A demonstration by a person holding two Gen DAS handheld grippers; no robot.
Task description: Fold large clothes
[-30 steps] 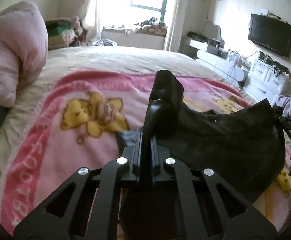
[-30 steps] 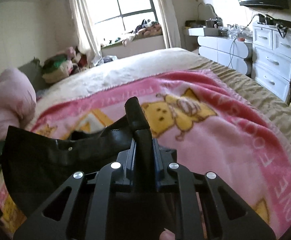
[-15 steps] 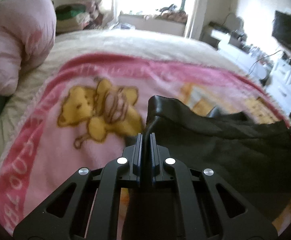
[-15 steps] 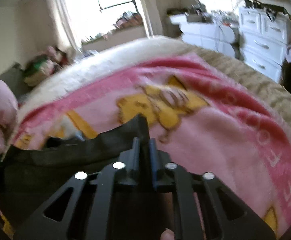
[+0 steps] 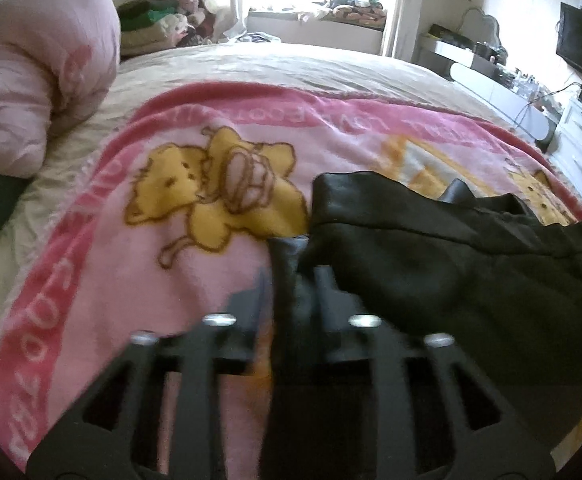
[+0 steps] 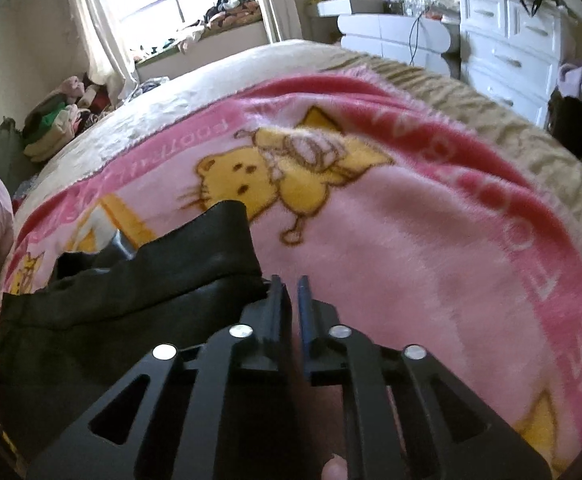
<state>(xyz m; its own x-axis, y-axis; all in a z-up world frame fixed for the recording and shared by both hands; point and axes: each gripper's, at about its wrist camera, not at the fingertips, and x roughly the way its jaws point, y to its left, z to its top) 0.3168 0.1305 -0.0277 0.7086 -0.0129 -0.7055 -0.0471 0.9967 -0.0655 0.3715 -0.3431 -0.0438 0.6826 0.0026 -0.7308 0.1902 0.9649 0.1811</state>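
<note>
A black garment (image 5: 451, 264) lies folded on the pink cartoon blanket (image 5: 139, 272); it also shows in the right wrist view (image 6: 139, 304). My left gripper (image 5: 291, 280) has its jaws parted, with a corner of the black cloth still lying loosely between them. My right gripper (image 6: 291, 296) has its jaws slightly parted just off the garment's right corner, with pink blanket (image 6: 411, 248) showing between them and no cloth held.
A rolled pink quilt (image 5: 39, 68) lies at the bed's left. Stacked clothes (image 5: 159, 24) sit near the window. White drawers (image 6: 507, 44) and a dresser stand along the right wall. The beige bedspread (image 5: 283, 64) extends beyond the blanket.
Both grippers lowered the black garment onto the blanket and opened. The raised cloth corners that stood between the jaws now lie flat.
</note>
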